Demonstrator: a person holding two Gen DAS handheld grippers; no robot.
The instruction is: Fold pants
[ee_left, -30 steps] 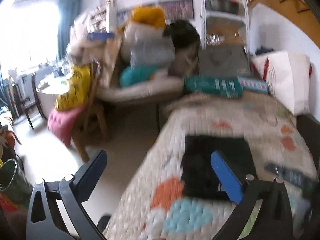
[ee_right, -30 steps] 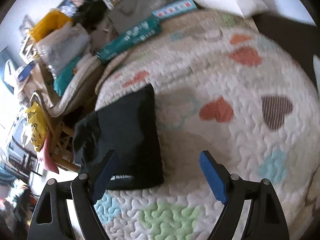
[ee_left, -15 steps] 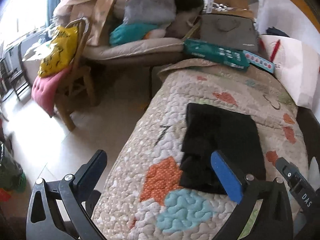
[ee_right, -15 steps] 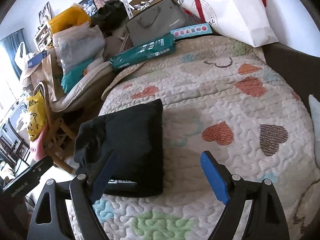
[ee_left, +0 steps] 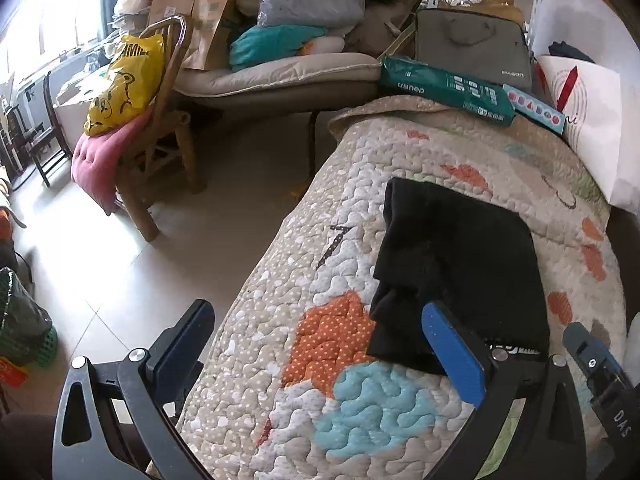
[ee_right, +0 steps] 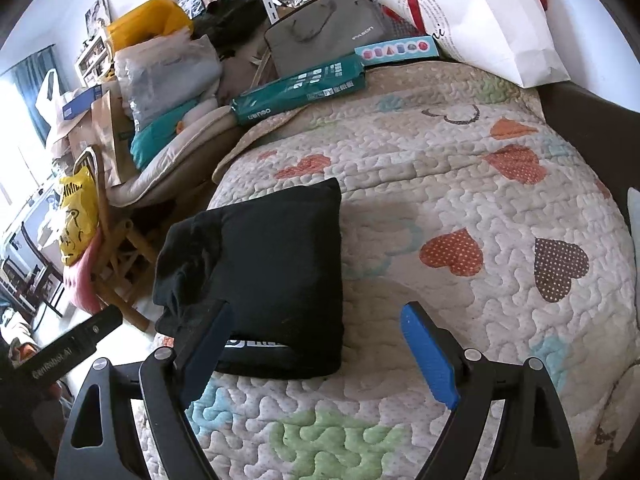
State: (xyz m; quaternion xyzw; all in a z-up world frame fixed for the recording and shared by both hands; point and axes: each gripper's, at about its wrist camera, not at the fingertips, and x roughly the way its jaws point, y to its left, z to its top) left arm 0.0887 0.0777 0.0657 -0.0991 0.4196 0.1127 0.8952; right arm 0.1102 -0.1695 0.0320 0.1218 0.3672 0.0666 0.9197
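The black pants (ee_left: 456,268) lie folded into a compact rectangle on the quilted heart-pattern bedspread (ee_left: 360,400), near its left edge. They also show in the right wrist view (ee_right: 272,276). My left gripper (ee_left: 320,344) is open and empty, held above the bed's edge just in front and left of the pants. My right gripper (ee_right: 316,344) is open and empty, just in front of the pants' near right corner. Neither gripper touches the cloth.
A green box (ee_right: 300,92), a blue box (ee_right: 396,50), a grey laptop bag (ee_right: 324,40) and a white paper bag (ee_right: 480,20) sit at the bed's far end. A wooden chair (ee_left: 160,152) with a yellow bag (ee_left: 124,84) stands on the tiled floor to the left.
Both grippers stay open and empty. The left view has tilted down and drawn nearer the bed; the right view has pulled back a little. The pants have not moved.
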